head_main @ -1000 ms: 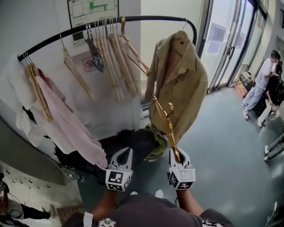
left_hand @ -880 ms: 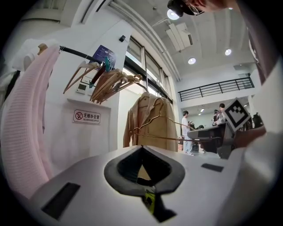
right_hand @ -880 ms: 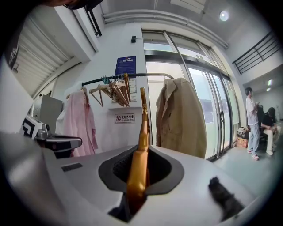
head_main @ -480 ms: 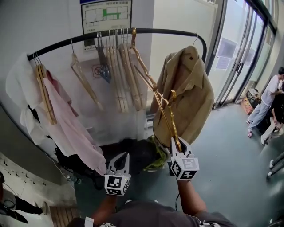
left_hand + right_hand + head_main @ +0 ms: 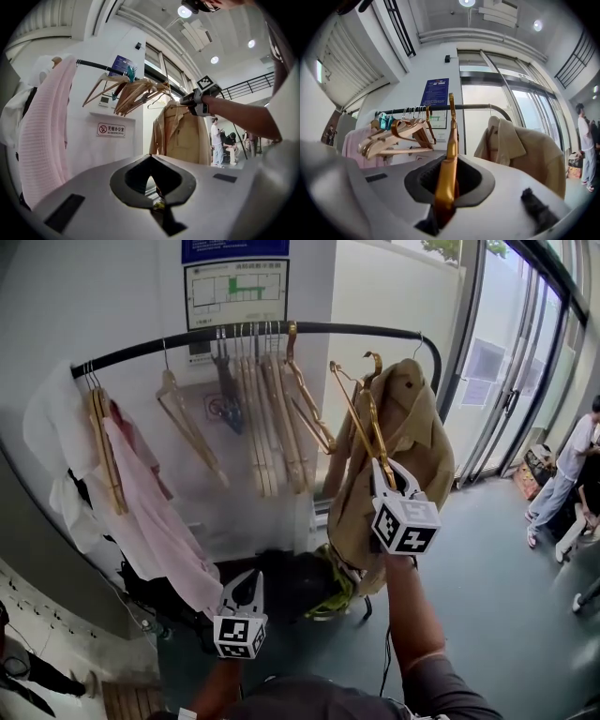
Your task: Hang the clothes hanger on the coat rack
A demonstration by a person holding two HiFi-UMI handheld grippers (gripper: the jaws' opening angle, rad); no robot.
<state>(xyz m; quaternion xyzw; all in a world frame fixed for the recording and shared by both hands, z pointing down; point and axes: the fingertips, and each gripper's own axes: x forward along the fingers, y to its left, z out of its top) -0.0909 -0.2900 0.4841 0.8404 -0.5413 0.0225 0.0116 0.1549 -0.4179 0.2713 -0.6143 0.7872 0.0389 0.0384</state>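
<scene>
Two garments hang at the left end of the rail [image 5: 309, 328]: a white cloth [image 5: 45, 418] and, just beside it, a pink top [image 5: 155, 521] on a wood hanger [image 5: 105, 451]. Low down to their right is your left gripper [image 5: 246, 585], pointing level toward the wall. Its jaws meet at the tips with nothing between them. Above it, at the middle of the rail, a bunch of bare hangers [image 5: 267, 418] hangs close together. Right of that bunch you hold your right gripper [image 5: 384, 472] high, its jaws closed tight on the lower end of the gold hanger [image 5: 373, 423]. That hanger stands tilted up from the jaws, between the bunch and the jacket [image 5: 422, 442]. Its hook sits just under the rail, not on it. In the right gripper view the gold bar fills the slot between the pads. The tan jacket hangs near the rail's right bend, just behind your right gripper. Past it stand glass doors [image 5: 506, 362], and a person [image 5: 570, 465] is at the far right edge.
</scene>
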